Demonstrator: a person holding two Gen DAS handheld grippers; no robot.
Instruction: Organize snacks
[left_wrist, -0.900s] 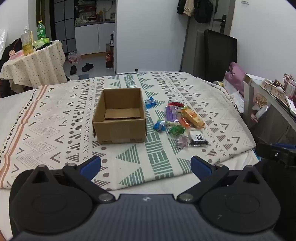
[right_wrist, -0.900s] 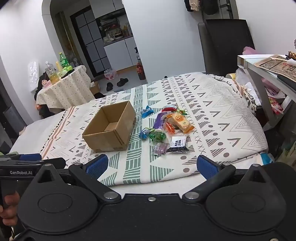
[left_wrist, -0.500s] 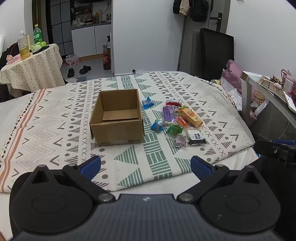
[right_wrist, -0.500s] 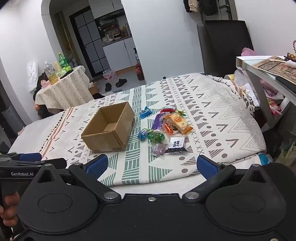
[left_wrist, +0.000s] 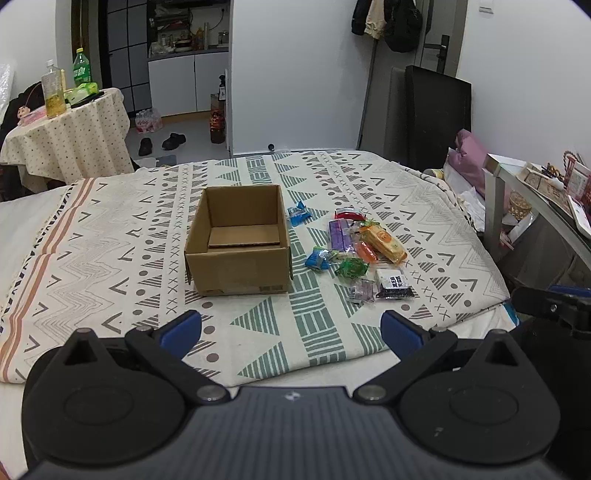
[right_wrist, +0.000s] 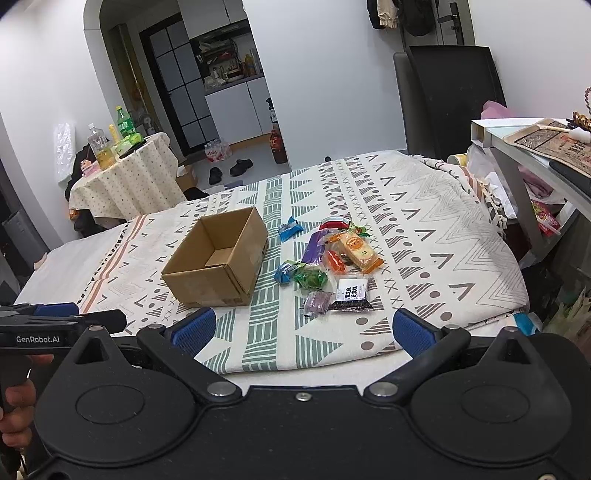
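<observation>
An open brown cardboard box (left_wrist: 238, 245) (right_wrist: 218, 258) stands empty on the patterned bedspread (left_wrist: 110, 236) (right_wrist: 424, 221). To its right lies a loose pile of wrapped snacks: an orange packet (left_wrist: 382, 242) (right_wrist: 356, 251), a purple packet (left_wrist: 340, 234), a green candy (left_wrist: 351, 267) (right_wrist: 310, 277), blue candies (left_wrist: 297, 214) (right_wrist: 290, 229), and a black-and-white packet (left_wrist: 391, 284) (right_wrist: 351, 293). My left gripper (left_wrist: 291, 330) hovers open over the bed's near edge, short of the box. My right gripper (right_wrist: 303, 328) is open too, nothing between its fingers, well short of the snacks.
A round table with a dotted cloth (left_wrist: 66, 136) (right_wrist: 125, 177) carries bottles at the back left. A grey desk (left_wrist: 535, 199) (right_wrist: 532, 155) crowds the bed's right side. A black chair (left_wrist: 437, 118) stands behind. A person's hand (right_wrist: 14, 410) holds the left tool.
Both views show the box and snacks slightly lower and nearer the middle of the picture than before; both grippers stay wide open and nothing on the bed has moved.
</observation>
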